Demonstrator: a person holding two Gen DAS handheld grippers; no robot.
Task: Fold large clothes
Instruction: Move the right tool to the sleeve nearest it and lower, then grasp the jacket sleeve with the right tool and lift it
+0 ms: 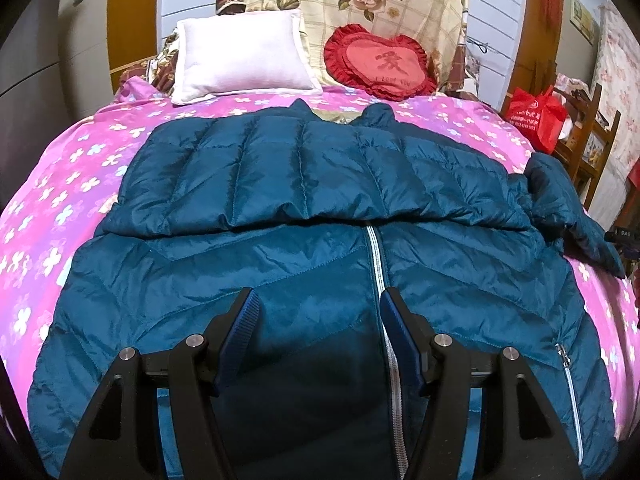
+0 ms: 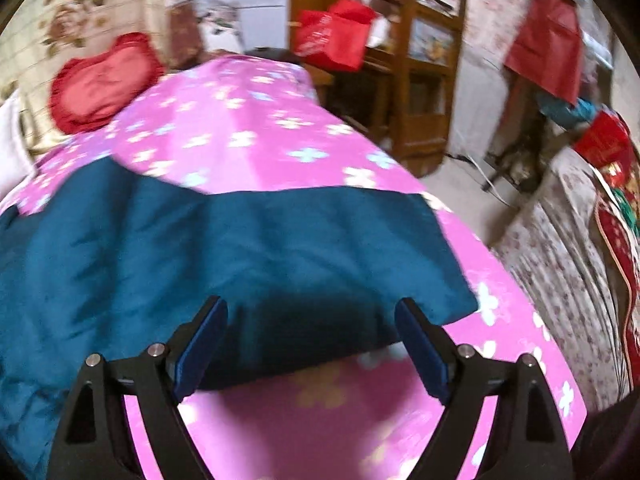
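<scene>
**Both tongs open over the jacket**

Nearest us, the left tongs [image 1: 318, 312] stand wide apart and hold nothing; they hang above the lower front of the jacket [image 1: 280, 272], with the right pad [image 1: 396, 320] over the zipper [image 1: 378, 256]. We judge this a central pause, not a grasp.

Our right tongs [image 2: 310, 320] are likewise spread and empty, poised at a jacket edge [image 2: 320, 344] that lies flat on the bed [image 2: 260, 132]. That view is blurred, so we cannot tell which part of the garment this is; it may be a sleeve or the hem corner.

Outward, the jacket lies front up across the bed, collar toward the white pillow [image 1: 240, 56] and the red cushion [image 1: 380, 64]. One sleeve [image 1: 320, 176] is already laid across the chest; the other [image 1: 572, 208] trails toward the bed's right edge, near a chair [image 1: 592, 140] with a red bag [image 1: 536, 114].

Open bedspread shows left of the jacket and beyond the collar, so a fold has room there. On the right the bed ends close by, and a careless pull could drag cloth over the side.
</scene>
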